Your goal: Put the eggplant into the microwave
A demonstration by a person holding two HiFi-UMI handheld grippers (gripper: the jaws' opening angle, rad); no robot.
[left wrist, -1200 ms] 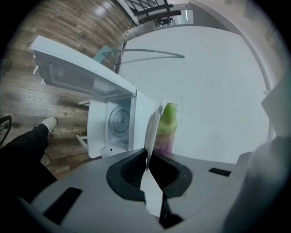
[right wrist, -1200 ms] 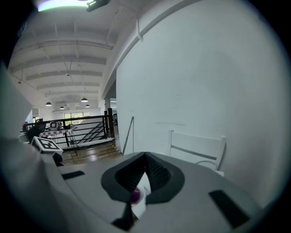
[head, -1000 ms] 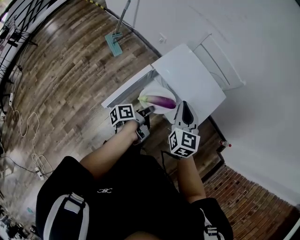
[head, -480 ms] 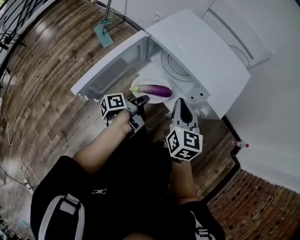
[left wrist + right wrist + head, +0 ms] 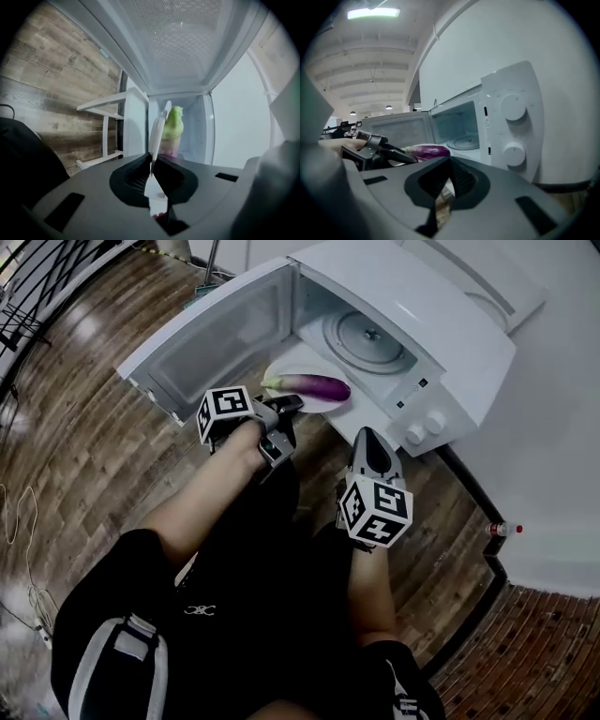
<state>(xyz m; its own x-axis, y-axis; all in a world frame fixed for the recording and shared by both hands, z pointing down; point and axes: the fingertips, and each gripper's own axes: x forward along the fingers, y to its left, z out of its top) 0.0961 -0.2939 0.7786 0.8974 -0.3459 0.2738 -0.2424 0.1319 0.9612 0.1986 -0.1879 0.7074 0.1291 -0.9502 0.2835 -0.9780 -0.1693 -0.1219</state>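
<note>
A purple eggplant (image 5: 317, 386) with a green stem lies on a white plate (image 5: 281, 374), just in front of the white microwave's (image 5: 427, 329) opening. The microwave's door (image 5: 217, 337) is swung open to the left, and the glass turntable (image 5: 366, 337) inside is bare. My left gripper (image 5: 289, 406) is shut on the plate's near rim; in the left gripper view the rim (image 5: 157, 133) stands edge-on between the jaws, with the eggplant (image 5: 171, 128) beyond. My right gripper (image 5: 367, 435) is shut and empty, below the knob panel. The right gripper view shows the eggplant (image 5: 426, 151) left of the microwave (image 5: 511, 126).
The microwave stands low over a wooden floor. A white appliance (image 5: 492, 277) is behind it by the wall. A mop (image 5: 203, 279) lies on the floor at the top, a small red-capped bottle (image 5: 502, 529) at the right. The person's legs fill the lower middle.
Both grippers have sunk. The plate with the eggplant came down level with the microwave's opening and closer to it. The head view now looks into the open cavity.
</note>
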